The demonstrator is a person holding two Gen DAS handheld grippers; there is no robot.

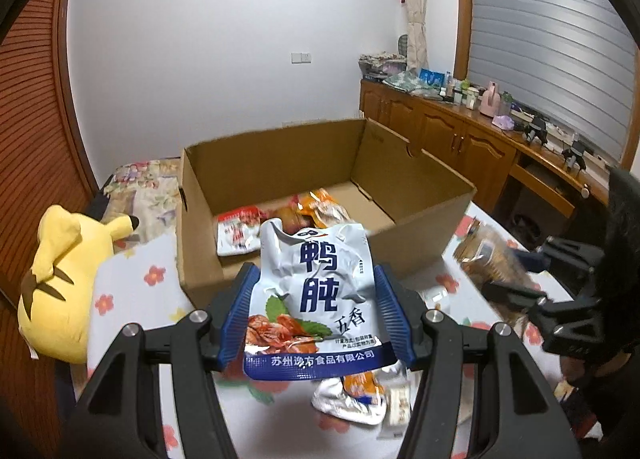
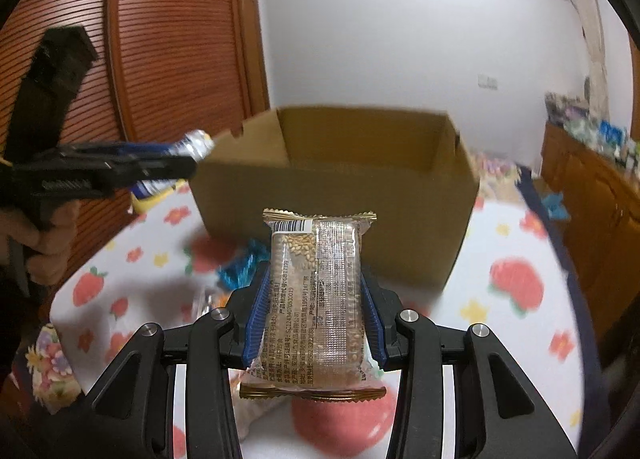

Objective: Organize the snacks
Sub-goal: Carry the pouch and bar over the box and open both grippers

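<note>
My left gripper (image 1: 314, 279) is shut on a white and blue snack pouch (image 1: 316, 299) and holds it above the bed, just short of the near wall of an open cardboard box (image 1: 420, 195). Several snack packs (image 1: 280, 221) lie on the box floor. My right gripper (image 2: 314, 283) is shut on a clear sesame bar pack (image 2: 318, 299) and holds it in front of the box (image 2: 340, 195). The right gripper shows in the left wrist view (image 1: 516, 279) with its pack (image 1: 488, 255). The left gripper shows in the right wrist view (image 2: 176, 163).
Loose snack packs (image 1: 360, 395) lie on the flowered sheet (image 1: 132, 291) under the left gripper. A yellow plush toy (image 1: 60, 283) lies left of the box. A wooden cabinet (image 1: 460, 135) with clutter stands at the right. A small blue pack (image 2: 240, 267) lies before the box.
</note>
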